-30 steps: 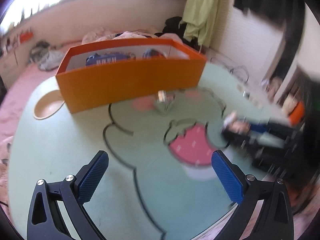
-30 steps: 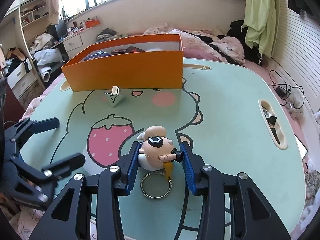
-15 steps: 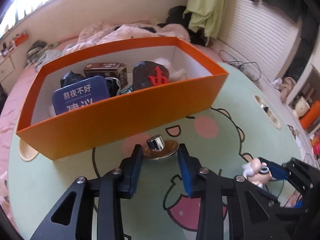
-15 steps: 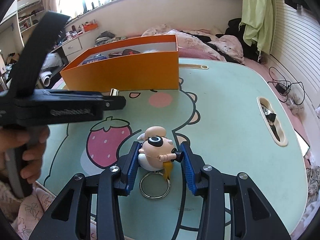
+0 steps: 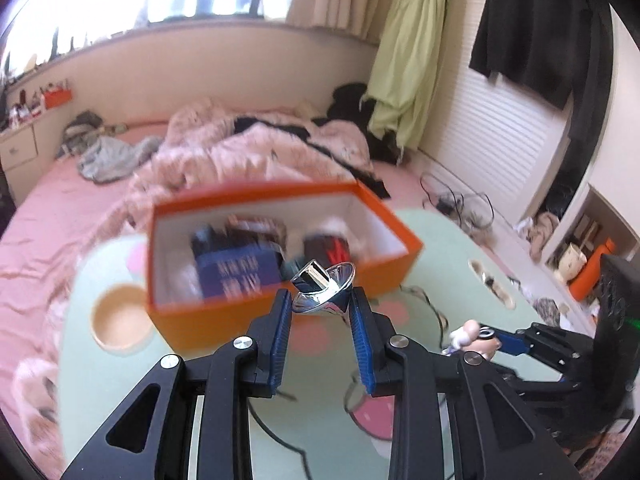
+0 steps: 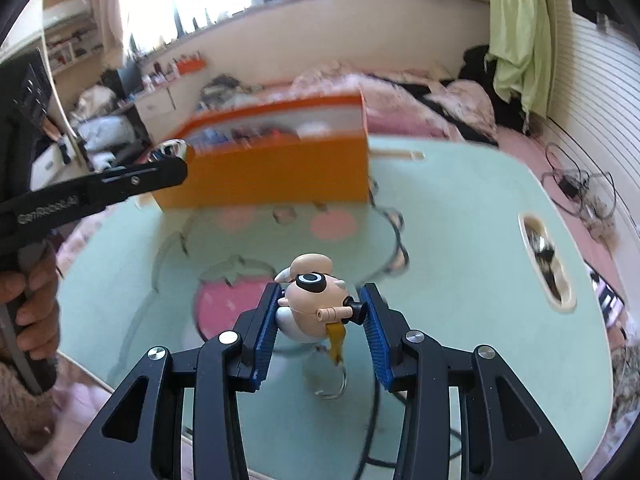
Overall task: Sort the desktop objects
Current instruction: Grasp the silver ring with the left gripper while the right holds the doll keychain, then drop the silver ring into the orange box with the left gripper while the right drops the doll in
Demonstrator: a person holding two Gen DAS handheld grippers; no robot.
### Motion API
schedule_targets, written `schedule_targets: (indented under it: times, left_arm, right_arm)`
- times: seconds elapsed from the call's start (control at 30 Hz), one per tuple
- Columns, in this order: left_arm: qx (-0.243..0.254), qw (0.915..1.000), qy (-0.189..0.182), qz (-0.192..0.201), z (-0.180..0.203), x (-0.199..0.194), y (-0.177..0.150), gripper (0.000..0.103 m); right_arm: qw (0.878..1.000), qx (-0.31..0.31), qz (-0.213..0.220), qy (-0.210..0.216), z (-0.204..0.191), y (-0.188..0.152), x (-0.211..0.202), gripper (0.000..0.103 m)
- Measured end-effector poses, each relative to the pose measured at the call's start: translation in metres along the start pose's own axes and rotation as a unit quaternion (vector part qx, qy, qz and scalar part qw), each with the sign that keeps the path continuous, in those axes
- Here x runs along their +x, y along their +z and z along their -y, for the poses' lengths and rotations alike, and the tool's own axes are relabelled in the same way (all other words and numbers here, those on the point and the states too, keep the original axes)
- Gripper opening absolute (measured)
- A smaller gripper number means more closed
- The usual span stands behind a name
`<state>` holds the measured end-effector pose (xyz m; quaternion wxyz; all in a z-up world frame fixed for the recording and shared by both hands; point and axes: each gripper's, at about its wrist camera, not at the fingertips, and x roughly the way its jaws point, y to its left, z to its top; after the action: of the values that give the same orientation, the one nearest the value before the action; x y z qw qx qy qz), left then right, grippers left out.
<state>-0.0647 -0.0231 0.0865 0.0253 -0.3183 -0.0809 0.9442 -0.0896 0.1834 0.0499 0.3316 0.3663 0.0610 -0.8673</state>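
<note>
Blue ribbed pads of the left gripper (image 5: 322, 308) are pinched on a small silver spinning top (image 5: 325, 289), a shiny cone with a stubby stem, carried clear of the table just in front of the orange box (image 5: 280, 312). The right gripper (image 6: 320, 312) is likewise clamped, narrowly parted, around a cartoon figurine keychain (image 6: 314, 300); the key ring (image 6: 334, 380) dangles below the pads over the mint-green table (image 6: 460, 240) with its strawberry print. A hand (image 6: 28, 312) holding the left tool's handle shows at the edge of the right wrist view. Beyond the claws, the box stands at the far side of the table and already holds several things: a dark blue tin (image 5: 236, 276) with white lettering, a dark piece with a red mark, and other blurred items. Judging by this, the sorting looks well along: no other loose object shows on the tabletop, and what seems left is to carry the top and the keychain over the box's near wall and let them go inside.
</note>
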Motion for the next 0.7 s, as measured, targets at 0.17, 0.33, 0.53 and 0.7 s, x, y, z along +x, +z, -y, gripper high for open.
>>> schedule_targets:
  times: [0.17, 0.33, 0.53, 0.7]
  left_arm:
    - [0.002, 0.9999, 0.017, 0.003, -0.012, 0.009, 0.034, 0.028]
    - [-0.018, 0.999, 0.025, -0.032, -0.025, 0.046, 0.058, 0.028]
    - [-0.04, 0.9953, 0.066, -0.058, -0.045, 0.081, 0.059, 0.073]
    - [-0.054, 0.9964, 0.06, -0.024, -0.053, 0.055, 0.043, 0.077]
  right_arm:
    - [0.999, 0.002, 0.033, 0.019, -0.005, 0.057, -0.006, 0.042]
    - [0.998, -0.016, 0.053, 0.017, -0.014, 0.119, 0.015, 0.042]
    - [0.999, 0.026, -0.007, 0.035, -0.002, 0.158, 0.075, 0.046]
    - [0.996, 0.077, -0.013, 0.031, 0.011, 0.156, 0.08, 0.056]
